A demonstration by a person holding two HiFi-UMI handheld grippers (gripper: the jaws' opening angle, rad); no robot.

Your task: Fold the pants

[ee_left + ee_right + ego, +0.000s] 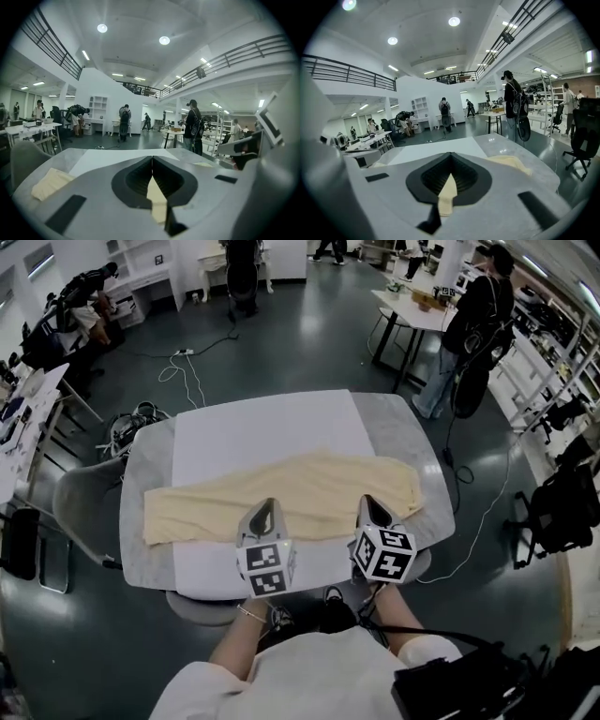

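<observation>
**Worktop (427,460).** Grey, with rounded corners. A white sheet (272,427) covers its middle.

**Pants (309,486).** Pale yellow, lying flat across the sheet with the long axis running left to right. One end lies near the worktop's left edge and the other near its right edge. The garment appears doubled along its length, though the head view is too coarse to confirm this.

**Left tongs (265,514).** Positioned at the near edge of the pants, left of centre. The jaws are closed together on the fabric. The left gripper view shows a strip of yellow cloth pinched in the seam between the two dark pads.

**Right tongs (373,510).** Positioned at the same near edge, right of centre, apart from the left tongs. The jaws are closed on the fabric. The right gripper view shows a yellow fold emerging below the closed pads. More of the pants lies on the worktop ahead and to the right.

Both tongs point away from the operator and slightly downward.

**Surroundings.**
- A grey chair (80,502) stands beside the worktop's left end.
- A person with a dark backpack (478,310) stands by another table at upper right.
- A white cable (187,371) lies on the dark floor beyond the worktop.
</observation>
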